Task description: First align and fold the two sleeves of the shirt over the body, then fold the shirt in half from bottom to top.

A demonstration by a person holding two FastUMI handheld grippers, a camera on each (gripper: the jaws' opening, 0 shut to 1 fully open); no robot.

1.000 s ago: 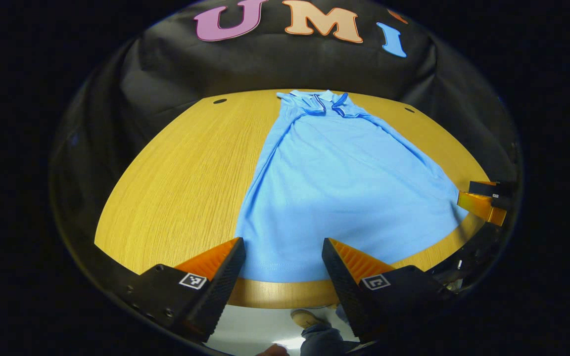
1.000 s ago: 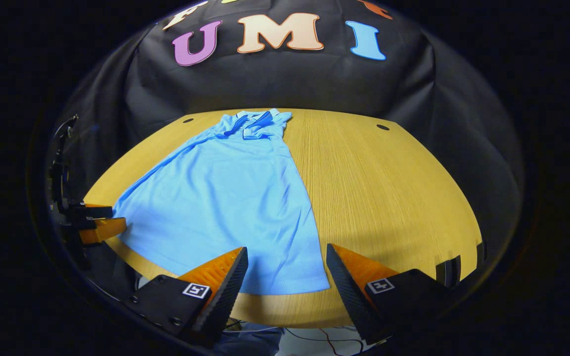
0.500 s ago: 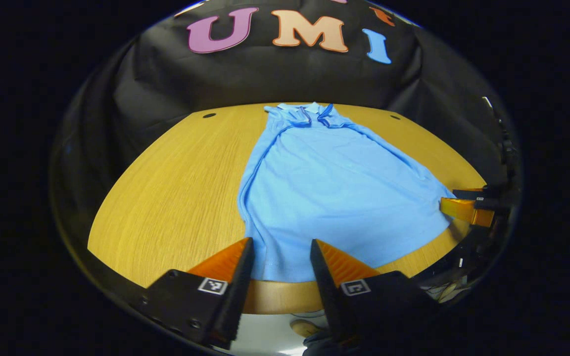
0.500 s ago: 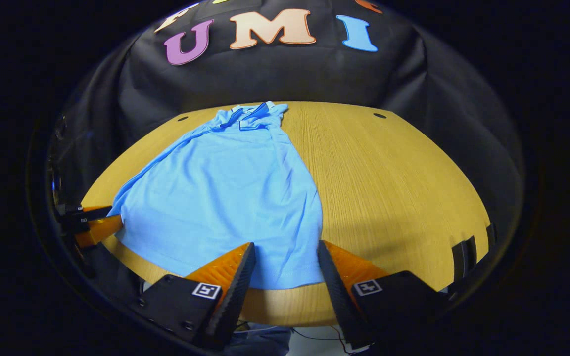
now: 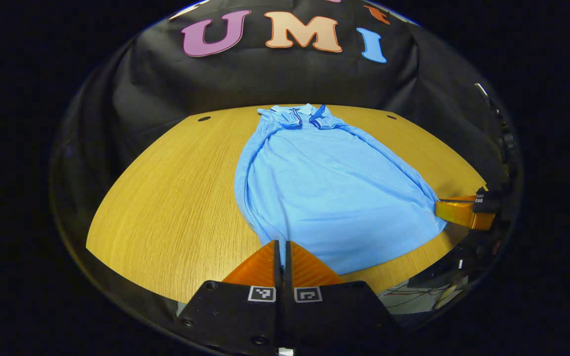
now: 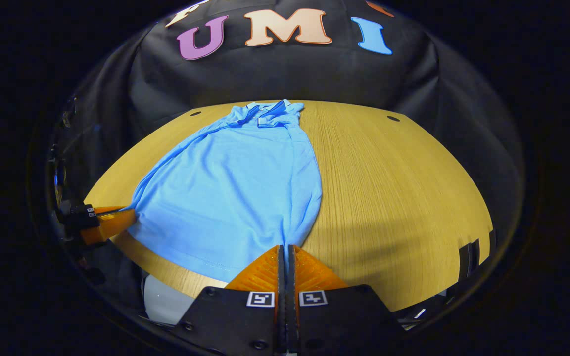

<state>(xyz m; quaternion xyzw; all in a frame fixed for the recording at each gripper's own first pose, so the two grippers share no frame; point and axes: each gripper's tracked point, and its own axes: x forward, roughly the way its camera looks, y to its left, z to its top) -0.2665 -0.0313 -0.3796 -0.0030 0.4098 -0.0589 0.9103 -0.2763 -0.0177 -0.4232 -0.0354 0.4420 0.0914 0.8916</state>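
A light blue polo shirt (image 5: pixel 329 183) lies lengthwise on the wooden table (image 5: pixel 176 198), collar at the far end, sleeves folded in over the body. My left gripper (image 5: pixel 281 243) is shut on the shirt's near left hem corner. In the right gripper view the same shirt (image 6: pixel 235 183) runs away from me, and my right gripper (image 6: pixel 285 247) is shut on its near right hem corner. The right gripper (image 5: pixel 463 211) also appears at the right edge of the left gripper view, and the left gripper (image 6: pixel 104 222) at the left edge of the right gripper view.
Bare wood of the table (image 6: pixel 394 198) spreads to the right of the shirt in the right gripper view, and to its left in the left gripper view. Two small dark holes (image 5: pixel 204 118) (image 5: pixel 391 117) mark the table's far corners. Cables (image 5: pixel 413 296) hang below the near edge.
Both grippers went from wide open around the hem to fully shut on its two near corners. The hem bunched inward at both corners.
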